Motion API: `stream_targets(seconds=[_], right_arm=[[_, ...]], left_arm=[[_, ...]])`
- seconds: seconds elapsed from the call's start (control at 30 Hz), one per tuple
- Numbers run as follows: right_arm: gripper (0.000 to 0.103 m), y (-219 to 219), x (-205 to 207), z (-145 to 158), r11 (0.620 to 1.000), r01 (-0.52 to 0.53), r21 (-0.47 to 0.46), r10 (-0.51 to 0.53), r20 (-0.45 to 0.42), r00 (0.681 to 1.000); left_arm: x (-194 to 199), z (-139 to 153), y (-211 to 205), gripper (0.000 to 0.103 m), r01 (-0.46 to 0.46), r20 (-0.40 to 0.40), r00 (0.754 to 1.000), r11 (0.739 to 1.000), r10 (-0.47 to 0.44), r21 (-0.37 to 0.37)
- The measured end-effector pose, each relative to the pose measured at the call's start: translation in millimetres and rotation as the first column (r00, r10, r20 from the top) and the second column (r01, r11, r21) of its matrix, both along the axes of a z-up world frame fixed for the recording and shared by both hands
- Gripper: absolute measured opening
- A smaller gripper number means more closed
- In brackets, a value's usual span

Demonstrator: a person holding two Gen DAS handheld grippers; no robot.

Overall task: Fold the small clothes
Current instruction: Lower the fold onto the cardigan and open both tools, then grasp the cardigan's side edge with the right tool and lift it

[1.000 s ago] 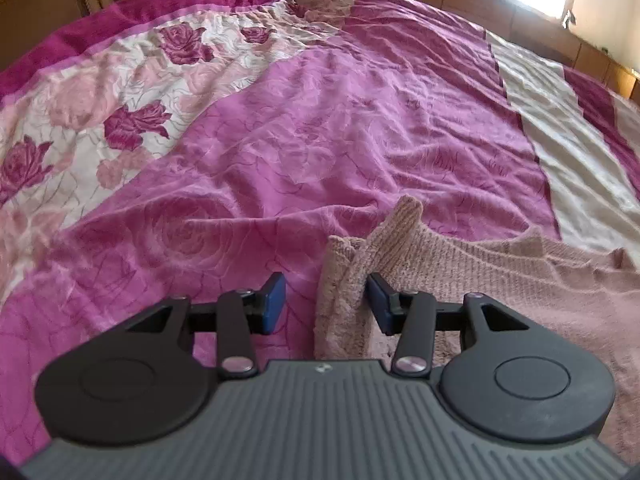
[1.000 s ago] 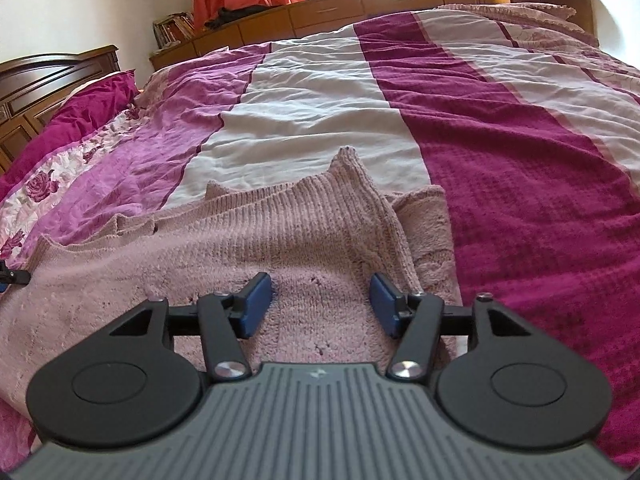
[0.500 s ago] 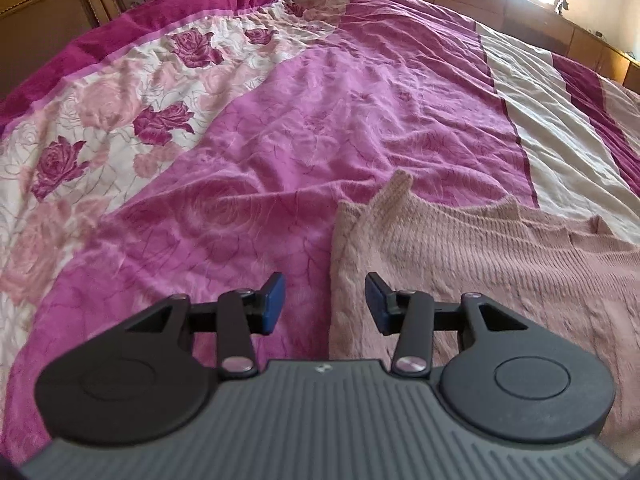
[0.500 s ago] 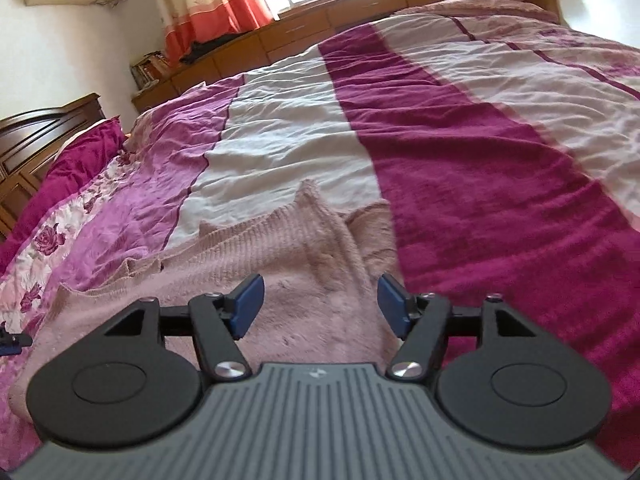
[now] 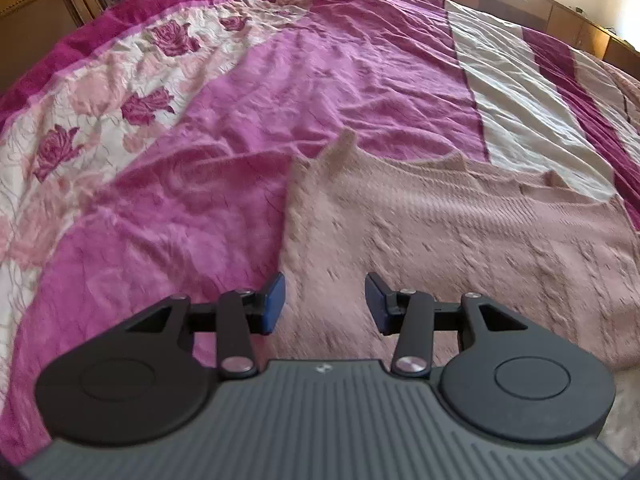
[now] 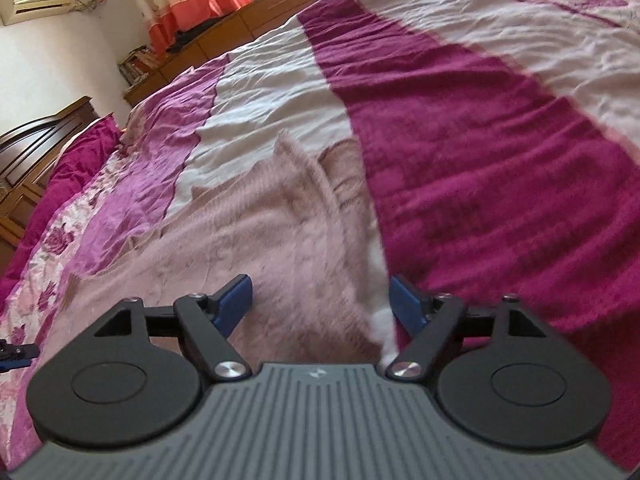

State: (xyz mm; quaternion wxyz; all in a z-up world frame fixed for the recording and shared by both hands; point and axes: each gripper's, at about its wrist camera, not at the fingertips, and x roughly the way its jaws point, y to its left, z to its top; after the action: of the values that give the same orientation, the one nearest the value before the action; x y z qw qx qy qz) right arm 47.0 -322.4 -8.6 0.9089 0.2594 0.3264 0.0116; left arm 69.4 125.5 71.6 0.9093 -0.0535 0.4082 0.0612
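A dusty-pink knitted sweater (image 5: 460, 236) lies spread flat on the bed; it also shows in the right wrist view (image 6: 256, 236). My left gripper (image 5: 325, 304) is open and empty, hovering over the sweater's left edge. My right gripper (image 6: 322, 304) is open and empty, above the sweater's right edge where it meets the dark magenta stripe. The tip of the left gripper shows at the far left of the right wrist view (image 6: 16, 354). The sweater's near hem is hidden behind both gripper bodies.
The bed has a quilt (image 5: 280, 92) with pink, white and magenta stripes and a rose-print band (image 5: 120, 92). A wooden headboard (image 6: 36, 148) stands at the left. Low wooden cabinets (image 6: 248, 20) and curtains run along the far wall.
Both grippers have risen and pulled back from the sweater. The left has shifted right over the sweater; the right has shifted toward its right edge and its jaws stand wider. The sweater lies flatter.
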Motion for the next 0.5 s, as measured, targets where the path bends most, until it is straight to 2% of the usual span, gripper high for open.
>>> stream_targets(seconds=[0.3,0.5], right_arm=[[0.086,-0.1,-4.7,-5.1,0.987,-0.006,0.163,0.004,0.007,1.000],[0.087,-11.5,-0.7,-9.6,0.955,0.020,0.295,-0.027,0.021,0.999]], left_arm=[[-27.4,-12.1,-12.4,0.046,0.023,-0.035,0.999,0.999,-0.024,-0.047],[-36.0,-17.8,-12.1,0.046,0.021,-0.054,0.998,0.998,-0.025,-0.065]])
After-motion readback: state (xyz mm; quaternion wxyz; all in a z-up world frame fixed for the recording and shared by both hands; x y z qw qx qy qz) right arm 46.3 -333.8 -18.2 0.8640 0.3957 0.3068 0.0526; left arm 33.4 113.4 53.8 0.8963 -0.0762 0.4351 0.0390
